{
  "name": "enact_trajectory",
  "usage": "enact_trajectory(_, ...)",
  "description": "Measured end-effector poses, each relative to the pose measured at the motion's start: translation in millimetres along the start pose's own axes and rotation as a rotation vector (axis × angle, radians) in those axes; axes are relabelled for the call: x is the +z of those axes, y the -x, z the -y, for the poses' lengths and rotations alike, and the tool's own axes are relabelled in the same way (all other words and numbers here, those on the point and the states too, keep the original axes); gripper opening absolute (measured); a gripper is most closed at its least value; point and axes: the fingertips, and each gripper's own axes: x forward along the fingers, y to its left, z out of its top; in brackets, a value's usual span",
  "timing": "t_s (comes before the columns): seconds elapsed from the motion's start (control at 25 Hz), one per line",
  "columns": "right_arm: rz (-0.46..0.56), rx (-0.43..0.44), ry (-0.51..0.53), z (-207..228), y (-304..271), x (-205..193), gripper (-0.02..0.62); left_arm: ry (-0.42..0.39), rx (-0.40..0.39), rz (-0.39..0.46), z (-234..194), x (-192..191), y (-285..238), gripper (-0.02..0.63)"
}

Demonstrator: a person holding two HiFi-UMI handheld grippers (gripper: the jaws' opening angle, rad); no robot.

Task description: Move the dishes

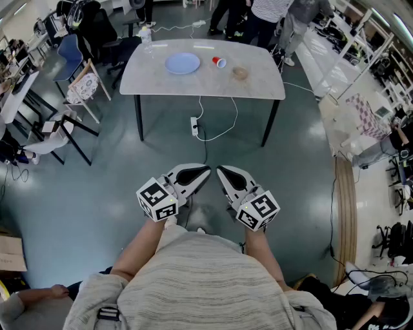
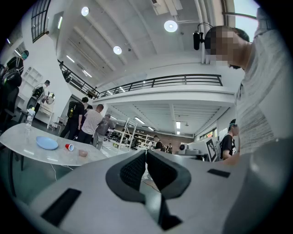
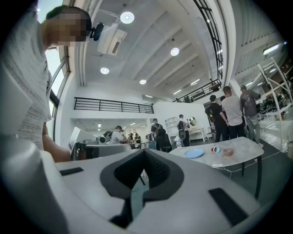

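A light-blue plate, a red cup lying on its side and a small brownish bowl sit on a pale table several steps ahead of me. I hold both grippers close to my body, far from the table. The left gripper and right gripper are both shut and hold nothing. In the left gripper view its tips meet, with the plate, cup and bowl far off. The right gripper sees the plate, cup and bowl.
A clear bottle stands at the table's far left corner. A power strip and white cable lie under the table. Chairs stand at the left, people behind the table, shelving and a curved wooden board at the right.
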Motion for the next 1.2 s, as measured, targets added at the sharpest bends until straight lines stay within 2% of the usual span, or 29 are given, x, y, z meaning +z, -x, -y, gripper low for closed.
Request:
enact_trajectory(0.84,-0.002,0.014,0.001,6,-4,-2,0.017,0.008,0.008,0.005,-6,-2,-5,0.028)
enact_trajectory(1.2,0.038,0.022,-0.036,16,-6,4,0.017,0.013,0.014,0.005,-13,-4,-12,0.028)
